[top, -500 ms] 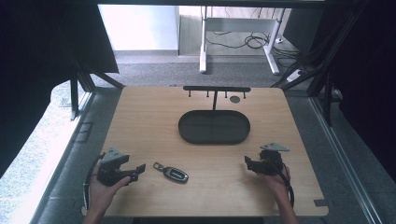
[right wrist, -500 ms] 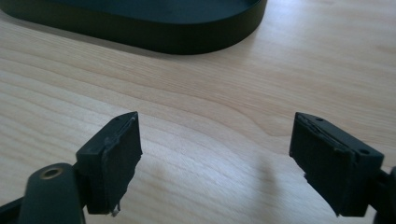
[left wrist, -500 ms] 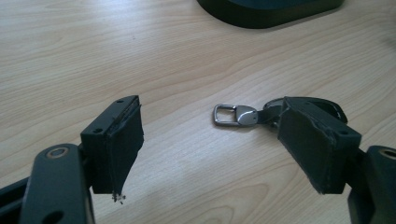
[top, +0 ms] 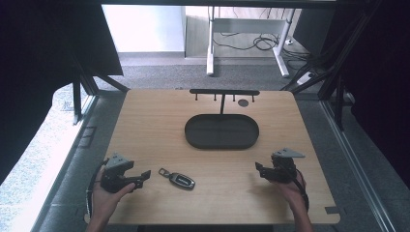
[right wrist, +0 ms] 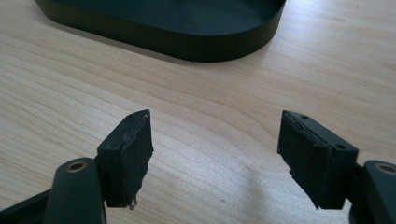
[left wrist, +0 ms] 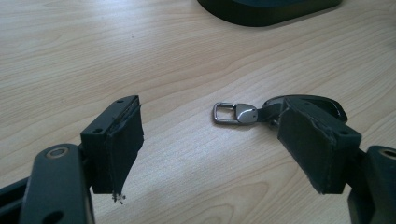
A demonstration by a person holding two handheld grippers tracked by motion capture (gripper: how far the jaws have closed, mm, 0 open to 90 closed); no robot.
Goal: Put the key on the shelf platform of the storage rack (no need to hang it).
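A black key fob point(top: 178, 179) with a metal loop lies flat on the wooden table point(top: 159, 121), near the front and left of centre. My left gripper point(top: 145, 175) rests just to its left, jaws open and pointing at it. In the left gripper view the loop point(left wrist: 227, 113) lies between the open jaws of my left gripper point(left wrist: 211, 136), and the right jaw hides part of the key fob point(left wrist: 322, 101). My right gripper point(top: 258, 169) sits at the front right, open and empty, over bare wood. The right gripper view has my right gripper point(right wrist: 217, 128) wide apart, short of the dark oval tray point(right wrist: 187, 46).
The dark oval tray point(top: 193, 140) stands in the middle of the table, with nothing in it. Behind it rises a black T-shaped rack point(top: 224, 92) with small hooks. A small dark disc point(top: 243, 102) lies near the rack. Frame legs and cables stand beyond the table's far edge.
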